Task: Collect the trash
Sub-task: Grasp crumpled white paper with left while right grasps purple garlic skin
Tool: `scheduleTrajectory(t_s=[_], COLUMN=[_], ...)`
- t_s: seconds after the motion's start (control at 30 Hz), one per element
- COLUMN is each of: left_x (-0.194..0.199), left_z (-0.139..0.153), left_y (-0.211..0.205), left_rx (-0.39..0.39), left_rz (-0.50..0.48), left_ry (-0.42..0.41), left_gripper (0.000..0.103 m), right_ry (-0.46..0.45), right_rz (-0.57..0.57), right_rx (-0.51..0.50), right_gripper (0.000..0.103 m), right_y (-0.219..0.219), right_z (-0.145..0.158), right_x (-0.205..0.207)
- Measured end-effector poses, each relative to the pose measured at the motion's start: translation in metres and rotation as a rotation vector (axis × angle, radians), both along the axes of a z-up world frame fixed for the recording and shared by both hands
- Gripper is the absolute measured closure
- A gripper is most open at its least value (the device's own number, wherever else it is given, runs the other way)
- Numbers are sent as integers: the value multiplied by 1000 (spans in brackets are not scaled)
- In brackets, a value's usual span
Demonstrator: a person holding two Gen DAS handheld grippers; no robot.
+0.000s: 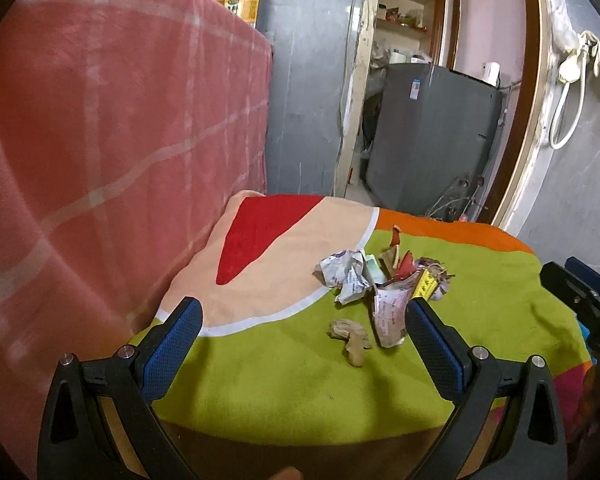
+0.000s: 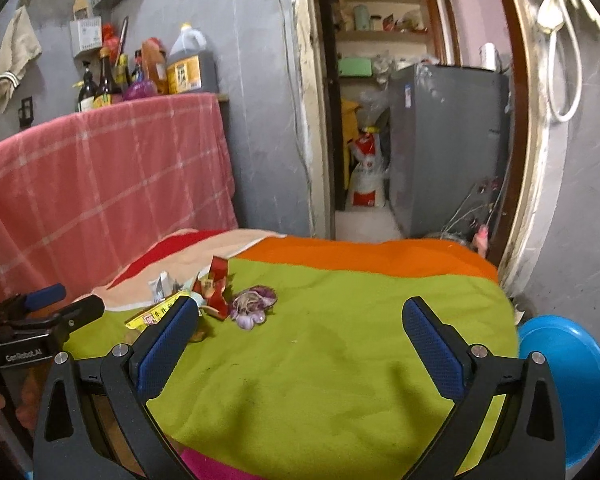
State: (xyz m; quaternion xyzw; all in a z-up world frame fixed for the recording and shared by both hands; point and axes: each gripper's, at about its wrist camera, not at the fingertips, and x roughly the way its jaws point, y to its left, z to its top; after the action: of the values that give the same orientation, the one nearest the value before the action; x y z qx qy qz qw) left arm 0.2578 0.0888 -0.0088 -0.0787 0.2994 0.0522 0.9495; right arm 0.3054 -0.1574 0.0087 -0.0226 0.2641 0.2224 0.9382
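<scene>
On the green cloth of the surface [image 1: 284, 376], heaped together near the middle: crumpled paper [image 1: 346, 274], wrappers [image 1: 390, 312], a garlic bulb [image 2: 252, 304]. Left gripper [image 1: 304, 336] and right gripper [image 2: 300, 332] both poised short of it, jaws spread wide, empty, presumably ready for a first pick. Blue basin [image 2: 568, 384] beside the edge, maybe for the trash.

A heap of trash [image 1: 384, 280] lies on the blanket [image 1: 300, 380], ahead of the left gripper [image 1: 304, 328] and to the left of the right gripper [image 2: 300, 328]. A basin [image 2: 572, 380] sits off the blanket's right edge. Bottles [image 2: 140, 72] stand behind, atop the draped cloth [image 2: 100, 176].
</scene>
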Motion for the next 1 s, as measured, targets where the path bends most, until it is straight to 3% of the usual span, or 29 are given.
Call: scheduleTrajectory(t_s=[0.07,0.43,0.6,0.93,1.0], left_x=[6,51,67,78,78], left_z=[-2,-12,-16,-22,-23], left_y=[4,7,5,6,7], left_rx=[-15,-92,-119,-162,-171], left_rz=[-3,-88,-129,-170,-169], left_ry=[18,108,144,166,166], left_gripper=[6,40,51,81,82], right_ry=[23,155,209,321,328], right_rz=[15,89,119,191,197], right_rx=[-20,-73,-89,-124,-130], right_gripper=[8,37,48,61,61], right_y=[6,37,51,76,78], right_z=[-4,-21,-31,-55,-56], right_x=[7,49,67,88,88])
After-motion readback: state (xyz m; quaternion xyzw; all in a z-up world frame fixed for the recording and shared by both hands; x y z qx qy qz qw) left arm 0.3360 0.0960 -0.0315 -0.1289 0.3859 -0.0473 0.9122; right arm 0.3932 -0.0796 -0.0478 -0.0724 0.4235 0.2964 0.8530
